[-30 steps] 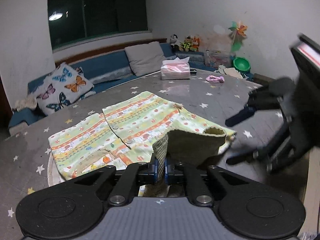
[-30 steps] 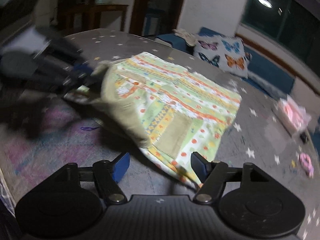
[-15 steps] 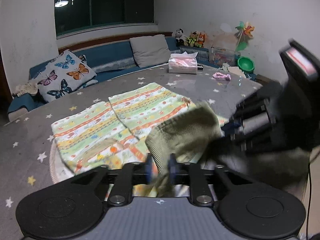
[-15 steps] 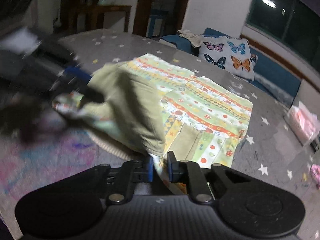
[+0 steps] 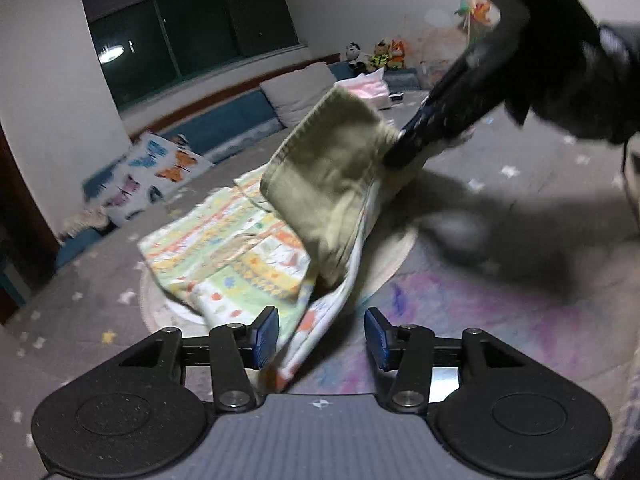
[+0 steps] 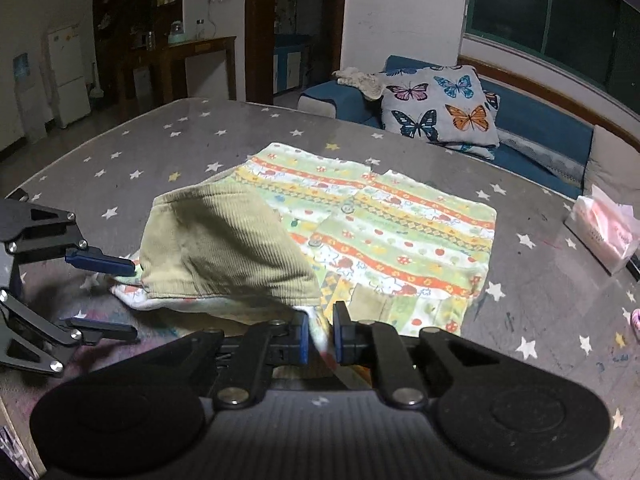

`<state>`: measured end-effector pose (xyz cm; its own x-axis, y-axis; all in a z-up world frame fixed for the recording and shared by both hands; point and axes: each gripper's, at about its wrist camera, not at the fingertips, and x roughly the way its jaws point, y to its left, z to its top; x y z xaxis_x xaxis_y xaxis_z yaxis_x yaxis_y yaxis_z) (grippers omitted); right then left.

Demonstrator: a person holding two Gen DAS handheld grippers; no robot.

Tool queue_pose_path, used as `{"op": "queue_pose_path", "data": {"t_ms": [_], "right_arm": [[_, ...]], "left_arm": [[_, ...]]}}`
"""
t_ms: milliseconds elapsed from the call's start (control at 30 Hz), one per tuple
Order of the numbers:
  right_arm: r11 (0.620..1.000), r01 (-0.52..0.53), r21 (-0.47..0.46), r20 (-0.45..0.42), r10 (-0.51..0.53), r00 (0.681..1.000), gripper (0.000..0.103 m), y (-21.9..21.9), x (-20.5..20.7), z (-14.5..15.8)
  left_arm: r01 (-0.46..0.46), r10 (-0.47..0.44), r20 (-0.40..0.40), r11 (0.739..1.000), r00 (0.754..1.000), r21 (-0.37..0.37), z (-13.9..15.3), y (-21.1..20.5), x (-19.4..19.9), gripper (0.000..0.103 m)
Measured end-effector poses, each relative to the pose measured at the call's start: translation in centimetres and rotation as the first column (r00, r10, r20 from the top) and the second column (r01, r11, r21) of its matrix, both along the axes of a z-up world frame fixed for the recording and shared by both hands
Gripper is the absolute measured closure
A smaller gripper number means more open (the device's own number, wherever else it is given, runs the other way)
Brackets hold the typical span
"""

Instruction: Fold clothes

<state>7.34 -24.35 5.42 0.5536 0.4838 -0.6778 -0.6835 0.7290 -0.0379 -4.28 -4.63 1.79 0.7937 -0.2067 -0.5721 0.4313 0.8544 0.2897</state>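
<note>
A small patterned vest (image 6: 384, 224) with yellow, orange and green stripes and an olive corduroy lining (image 6: 216, 248) lies on the grey star-print table (image 6: 160, 140). Its near part is folded up so the lining shows. My right gripper (image 6: 320, 336) is shut on the vest's near edge and holds it lifted; in the left wrist view it (image 5: 404, 140) pinches the olive flap (image 5: 332, 176) in the air. My left gripper (image 5: 320, 336) is open, with the patterned edge hanging loose between its fingers; it shows at the left of the right wrist view (image 6: 108, 296).
A pink tissue pack (image 6: 604, 232) lies at the table's right side. A butterfly pillow (image 6: 440, 108) and a blue sofa (image 6: 532, 120) stand behind the table. A round pale mat (image 5: 396, 256) lies under the vest. Purple marks (image 5: 460, 312) stain the tabletop near me.
My left gripper has opened and let go of the vest's edge. My right gripper stays shut on the vest and has lifted the olive flap higher, towards the far side.
</note>
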Motion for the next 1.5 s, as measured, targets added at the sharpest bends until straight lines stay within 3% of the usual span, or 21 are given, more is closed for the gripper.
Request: {"op": "queue_pose_path", "data": {"t_ms": [67, 133, 200, 300, 533, 800, 900, 1033, 1200, 1500], "right_arm": [[1.0, 0.004, 0.007, 0.003, -0.004, 1.0, 0.093, 0.0, 0.0, 0.2], [1.0, 0.01, 0.016, 0.008, -0.01, 1.0, 0.093, 0.0, -0.1, 0.3], [0.999, 0.021, 0.026, 0.01, -0.021, 1.0, 0.093, -0.1, -0.2, 0.3], [0.999, 0.036, 0.041, 0.018, -0.036, 0.999, 0.095, -0.3, -0.6, 0.2], [0.997, 0.024, 0.078, 0.056, -0.028, 0.998, 0.096, -1.3, -3.9, 1.7], [0.995, -0.058, 0.085, 0.082, 0.051, 0.995, 0.097, -3.1, -11.2, 5.4], [0.993, -0.084, 0.08, 0.089, 0.076, 0.993, 0.097, -3.2, -12.9, 6.5], [0.994, -0.083, 0.07, 0.106, 0.075, 0.992, 0.097, -2.4, -11.7, 7.2], [0.997, -0.04, 0.064, 0.095, 0.034, 0.995, 0.1, -0.6, -7.0, 7.3], [0.997, 0.074, 0.032, -0.008, -0.074, 0.997, 0.1, 2.9, 3.7, 3.0]], "left_arm": [[-0.017, 0.016, 0.015, 1.0, 1.0, 0.023, -0.3, 0.2, 0.3, 0.052], [-0.032, 0.031, 0.027, 0.998, 0.999, 0.048, -0.5, 0.3, 0.7, 0.059], [-0.035, 0.032, 0.036, 0.997, 0.999, 0.069, -0.8, 0.5, 1.0, 0.08], [-0.048, 0.045, 0.043, 0.996, 0.998, 0.072, -0.7, 1.0, 1.1, 0.095], [-0.027, 0.024, 0.081, 0.999, 0.996, 0.032, 2.9, 2.1, -2.0, 0.097], [0.053, -0.054, 0.07, 0.999, 0.996, 0.008, 8.0, 2.6, -9.3, 0.097], [0.05, -0.049, 0.068, 0.999, 0.996, -0.01, 9.2, 3.0, -10.1, 0.097], [0.013, -0.011, 0.08, 0.999, 0.997, -0.031, 9.2, 3.8, -8.1, 0.097], [-0.052, 0.056, 0.072, 0.997, 0.996, -0.061, 8.7, 4.7, -2.3, 0.097], [-0.142, 0.139, -0.075, 0.989, 0.988, -0.04, 4.2, 5.3, 8.7, 0.097]]}}
